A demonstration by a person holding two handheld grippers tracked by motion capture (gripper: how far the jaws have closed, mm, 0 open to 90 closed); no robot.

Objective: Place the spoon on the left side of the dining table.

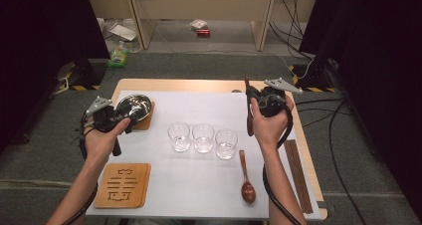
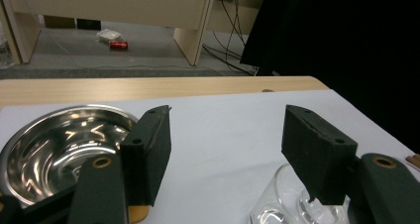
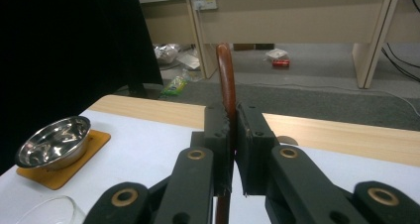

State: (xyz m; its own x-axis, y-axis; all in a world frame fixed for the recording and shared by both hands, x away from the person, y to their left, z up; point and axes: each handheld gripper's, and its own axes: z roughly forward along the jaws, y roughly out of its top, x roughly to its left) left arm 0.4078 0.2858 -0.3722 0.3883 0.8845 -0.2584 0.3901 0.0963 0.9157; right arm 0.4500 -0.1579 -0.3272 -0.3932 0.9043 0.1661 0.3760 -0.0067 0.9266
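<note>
The right gripper (image 3: 232, 149) clamps a slim brown wooden spoon (image 3: 226, 78) upright, three clear glass cups (image 1: 203, 138) below-left of it.

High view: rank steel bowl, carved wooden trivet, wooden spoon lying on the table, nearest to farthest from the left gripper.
1. Round shiny steel bowl: right beside the left gripper, on an orange-brown coaster at the sheet's far left.
2. Square wooden trivet with a cut-out pattern: near left corner, toward the person.
3. Dark brown wooden spoon lying flat: across the sheet, beyond the three glasses, on the right.
</note>
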